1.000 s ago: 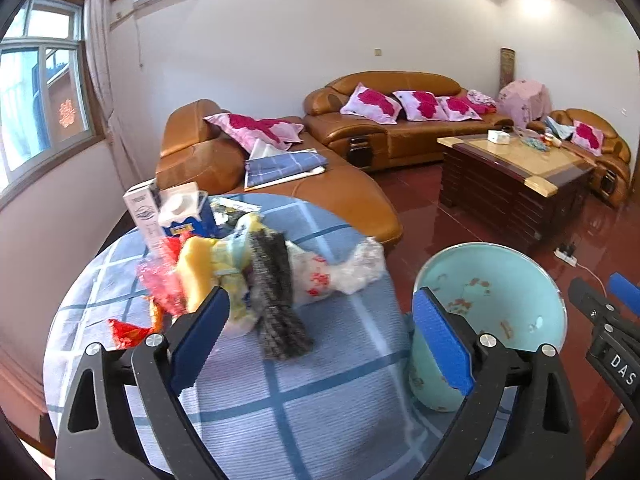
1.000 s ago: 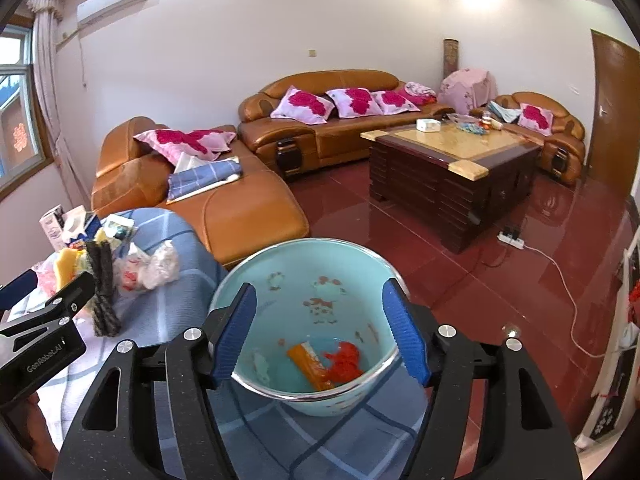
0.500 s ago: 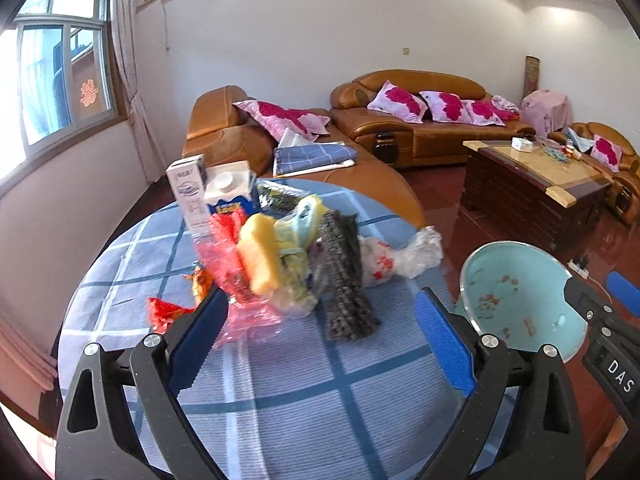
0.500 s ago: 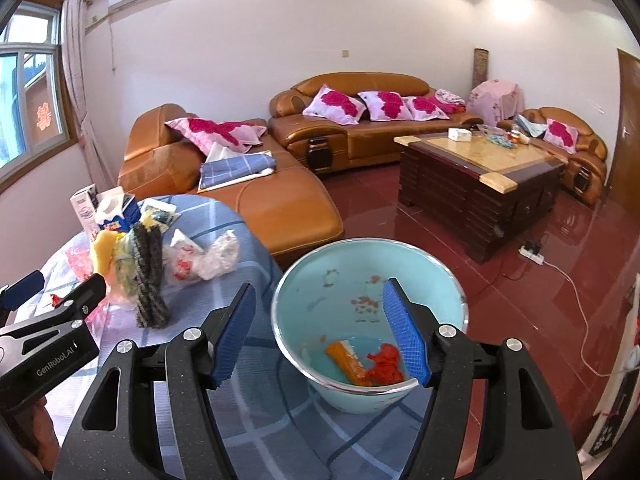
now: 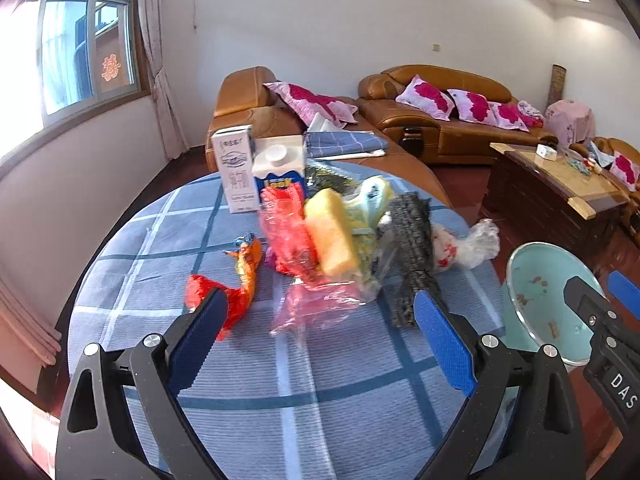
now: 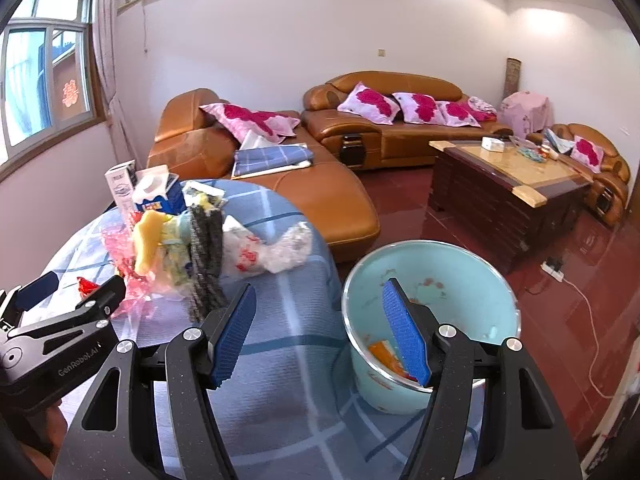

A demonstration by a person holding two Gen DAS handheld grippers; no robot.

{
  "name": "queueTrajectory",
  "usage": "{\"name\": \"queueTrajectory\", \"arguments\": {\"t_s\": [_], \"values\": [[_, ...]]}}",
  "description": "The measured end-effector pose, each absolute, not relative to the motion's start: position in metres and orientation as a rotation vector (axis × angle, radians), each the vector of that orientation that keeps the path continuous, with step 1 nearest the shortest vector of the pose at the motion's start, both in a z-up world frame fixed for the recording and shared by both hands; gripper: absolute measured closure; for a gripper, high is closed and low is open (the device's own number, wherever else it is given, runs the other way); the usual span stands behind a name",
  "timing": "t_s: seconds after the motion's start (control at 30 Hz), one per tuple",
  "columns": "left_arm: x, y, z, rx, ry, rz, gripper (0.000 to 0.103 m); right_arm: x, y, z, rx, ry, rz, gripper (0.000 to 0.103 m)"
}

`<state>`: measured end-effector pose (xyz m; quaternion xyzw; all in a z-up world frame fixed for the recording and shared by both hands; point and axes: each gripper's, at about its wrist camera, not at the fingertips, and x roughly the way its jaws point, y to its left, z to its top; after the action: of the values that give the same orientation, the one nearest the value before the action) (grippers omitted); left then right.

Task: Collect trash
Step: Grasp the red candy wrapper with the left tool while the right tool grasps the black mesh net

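Note:
A pile of trash lies on the round blue checked table (image 5: pixel 320 392): a red wrapper (image 5: pixel 200 296), an orange wrapper (image 5: pixel 248 260), pink cellophane (image 5: pixel 288 240), a yellow sponge (image 5: pixel 332 232), a dark scrubber (image 5: pixel 412 248) and a clear plastic bag (image 5: pixel 468 244). My left gripper (image 5: pixel 320 340) is open and empty just short of the pile. A light blue bucket (image 6: pixel 436 276) with wrappers (image 6: pixel 384 354) inside stands at the table's right edge. My right gripper (image 6: pixel 320 332) is open and empty, its right finger in front of the bucket.
A white carton (image 5: pixel 236 168) and a blue and white box (image 5: pixel 280 168) stand behind the pile. Brown leather sofas (image 6: pixel 384 128) with pink cushions and a dark coffee table (image 6: pixel 504 196) fill the room beyond. A power strip and cable (image 6: pixel 560 276) lie on the red floor.
Both grippers have swung left, away from the bucket and toward the trash pile. The pile now sits between the left fingers; the bucket has slid to the right in both views.

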<state>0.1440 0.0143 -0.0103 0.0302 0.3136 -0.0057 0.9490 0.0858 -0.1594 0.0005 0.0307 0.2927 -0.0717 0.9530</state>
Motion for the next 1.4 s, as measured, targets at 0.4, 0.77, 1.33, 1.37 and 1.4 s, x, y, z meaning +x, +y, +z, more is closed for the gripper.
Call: {"name": "queueTrajectory", "arguments": {"t_s": [0.4,0.77,1.33,1.37,1.4], "values": [[0.161,0.074,-0.04,-0.016,0.725,0.071,0.012,0.11,-0.133,-0.013,0.039,0.631,-0.088,0.038],[0.189,0.118,-0.054,-0.077,0.77,0.154,0.012,0.152,-0.106,-0.028,0.03,0.683,-0.018,0.044],[0.245,0.117,-0.077,-0.065,0.886,0.111,0.036,0.209,-0.083,-0.068,0.034,0.826,0.041,0.061],[0.246,0.117,-0.078,-0.062,0.887,0.111,0.038,0.21,-0.083,-0.069,0.037,0.83,0.043,0.065],[0.247,0.116,-0.077,-0.058,0.883,0.112,0.039,0.211,-0.083,-0.071,0.041,0.835,0.046,0.068]]}}
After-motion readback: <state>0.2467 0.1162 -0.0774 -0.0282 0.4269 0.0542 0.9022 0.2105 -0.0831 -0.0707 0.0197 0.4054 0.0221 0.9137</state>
